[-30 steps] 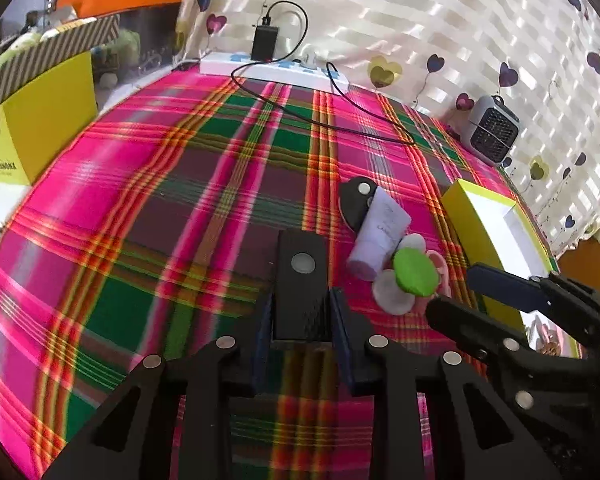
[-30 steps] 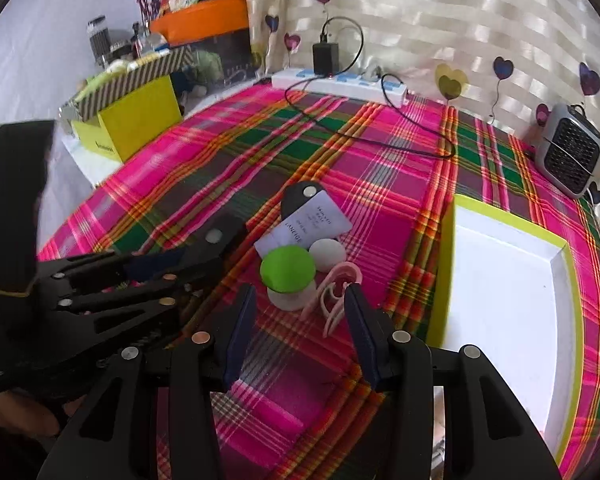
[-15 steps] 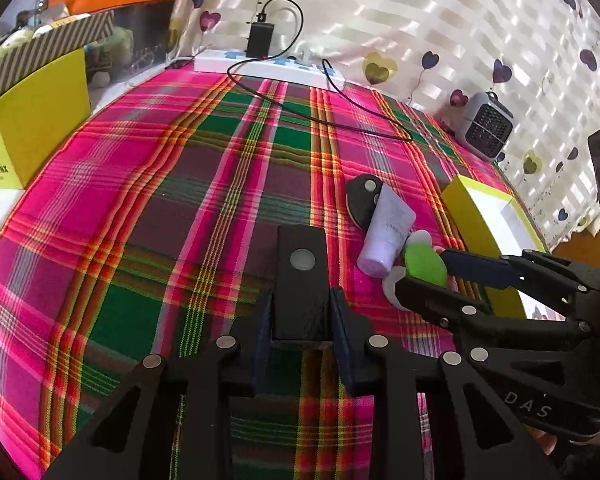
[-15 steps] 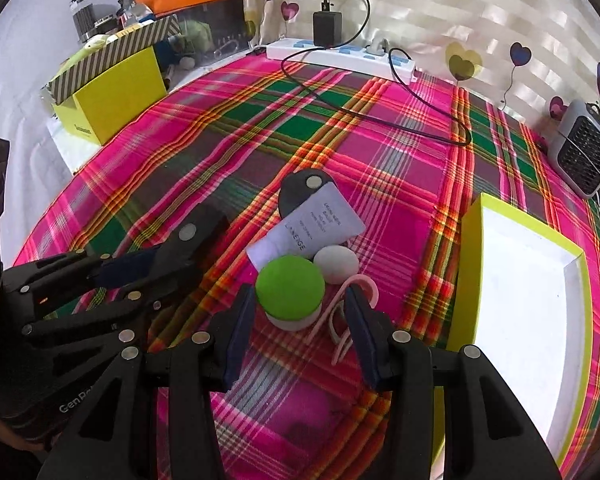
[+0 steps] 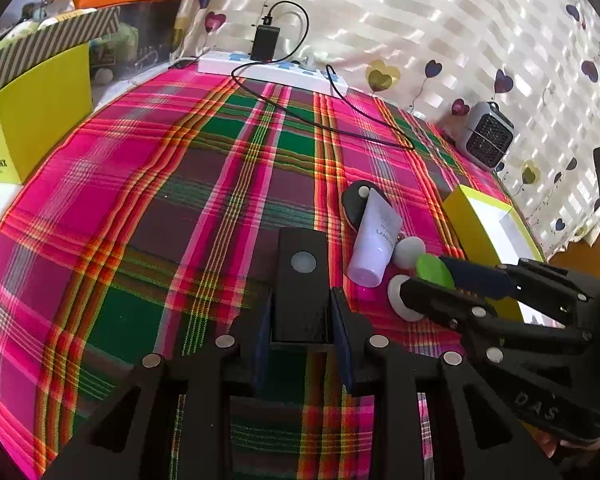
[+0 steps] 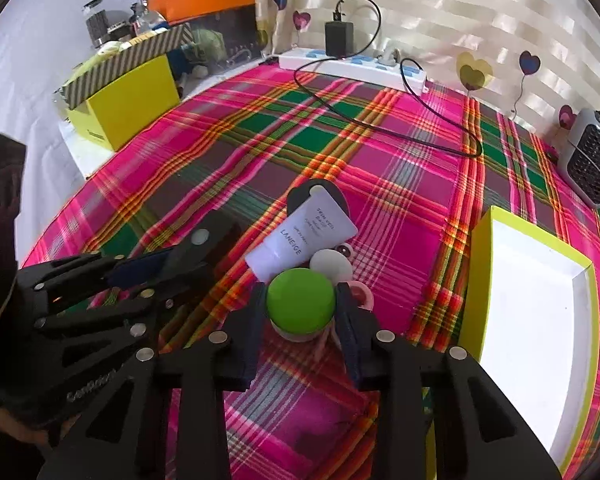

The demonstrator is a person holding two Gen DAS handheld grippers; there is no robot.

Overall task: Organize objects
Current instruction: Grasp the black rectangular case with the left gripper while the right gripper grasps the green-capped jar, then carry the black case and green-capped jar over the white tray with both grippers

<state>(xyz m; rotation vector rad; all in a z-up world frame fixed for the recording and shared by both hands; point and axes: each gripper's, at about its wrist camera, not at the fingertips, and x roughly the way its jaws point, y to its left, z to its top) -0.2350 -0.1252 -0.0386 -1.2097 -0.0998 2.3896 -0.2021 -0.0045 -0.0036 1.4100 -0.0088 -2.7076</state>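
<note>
Pink-and-green plaid cloth (image 6: 400, 184) covers the table where two hand-held grippers work side by side. The right gripper (image 6: 300, 312) straddles a green-lidded jar (image 6: 300, 300), its jaws closing around the lid, the pads at or very near its sides; the jar stands on the cloth in a small cluster with a white tube (image 6: 304, 236), a white ball (image 6: 331, 265) and a pink ring (image 6: 360, 294). The left gripper (image 5: 302, 320) is clamped on a black box (image 5: 302, 280) with a round white dot on top, just left of the cluster. A yellow-rimmed tray (image 6: 476, 272) sits to the right, a power strip (image 6: 352, 66) and a small grey heater (image 6: 592, 160) at the far edge.
</note>
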